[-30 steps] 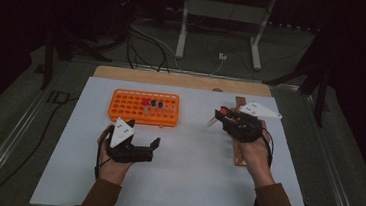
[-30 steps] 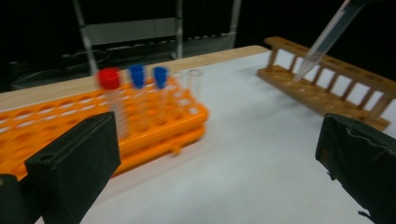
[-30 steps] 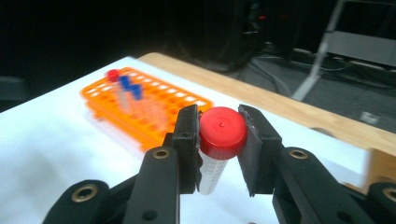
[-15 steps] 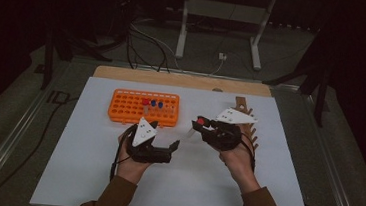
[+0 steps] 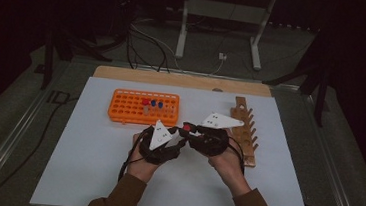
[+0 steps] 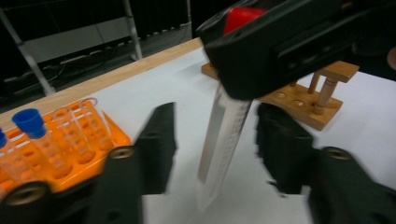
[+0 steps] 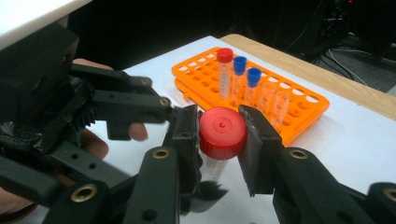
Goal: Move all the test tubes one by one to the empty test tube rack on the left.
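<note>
Red plastic caps the clear tube (image 7: 218,140) that the right hand-held gripper (image 7: 218,135) is clamping by its lid above the middle of the white desk (image 5: 64,173), just in front of the person's hands. The tube is hanging with its long axis close to upright, cap uppermost, its pointed tip aiming down at the desk and leaning slightly, as the left gripper view shows. The left hand-held gripper (image 6: 212,140) is straddling the clear body (image 6: 219,144); its jaws have just been closing with the tube between them, yet a gap is showing on each side, so the pads are not pressing on it and this one is holding nothing so far. To do the handover well, the left one should probably be centring on the graduated body below the cap and squeezing squarely before the right one lets go, since a tilted, smooth tube could slip or swing. Beyond the hands, the orange rack (image 5: 120,108) is carrying one red-capped and two blue-capped tubes (image 7: 239,77), and off to the right the wooden rack (image 5: 247,131) is lying near the desk's edge.
</note>
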